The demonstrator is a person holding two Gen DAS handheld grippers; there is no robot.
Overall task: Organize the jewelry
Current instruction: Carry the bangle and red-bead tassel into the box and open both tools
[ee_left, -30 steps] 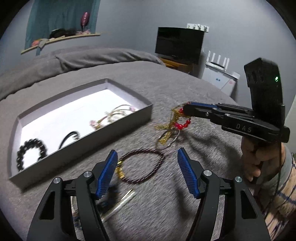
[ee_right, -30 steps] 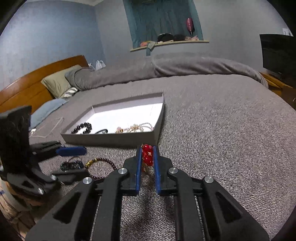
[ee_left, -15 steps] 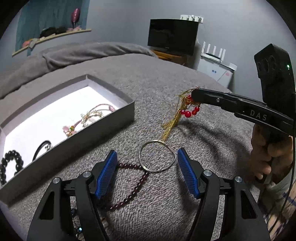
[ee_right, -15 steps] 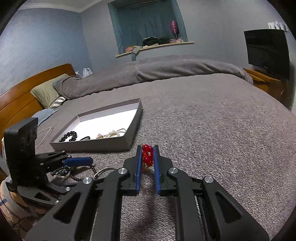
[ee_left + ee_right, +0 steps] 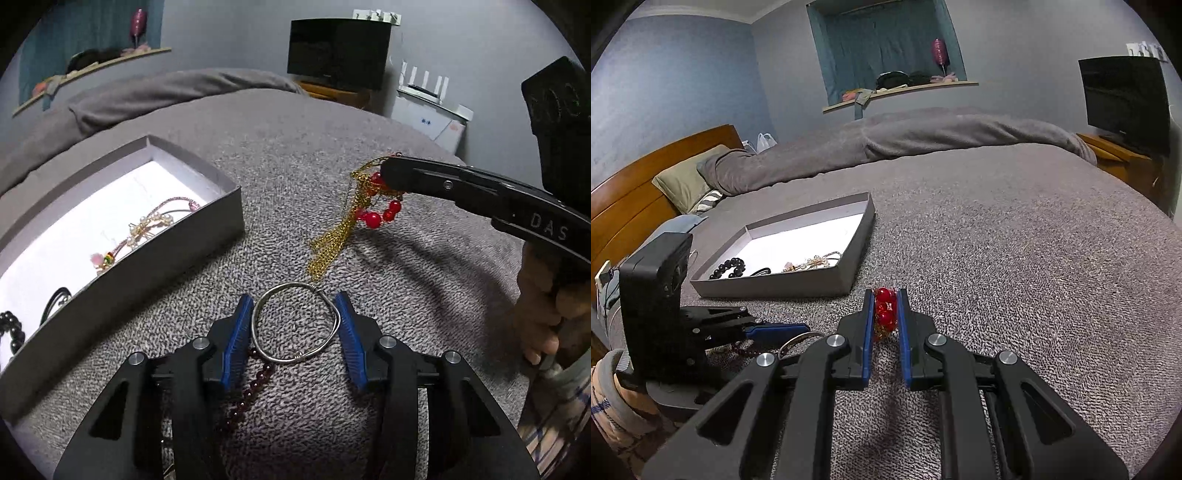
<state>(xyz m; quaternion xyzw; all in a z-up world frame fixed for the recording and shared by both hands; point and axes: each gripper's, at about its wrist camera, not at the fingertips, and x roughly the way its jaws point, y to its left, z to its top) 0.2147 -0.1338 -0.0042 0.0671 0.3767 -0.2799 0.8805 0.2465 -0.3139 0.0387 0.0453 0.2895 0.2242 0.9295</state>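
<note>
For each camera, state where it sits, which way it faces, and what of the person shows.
Left wrist: rides the left gripper, angled down at the bed; its closing jaws flank the silver ring; a hand holds the right gripper.
Right wrist: rides the right gripper, facing the headboard; jaws shut on red beads; a sleeve shows.
Shared: grey box, ring, beads, each other's gripper.

My left gripper (image 5: 295, 328) hides part of the dark red bead bracelet (image 5: 247, 395) beside the grey box (image 5: 147, 266), whose near end runs off-frame.
</note>
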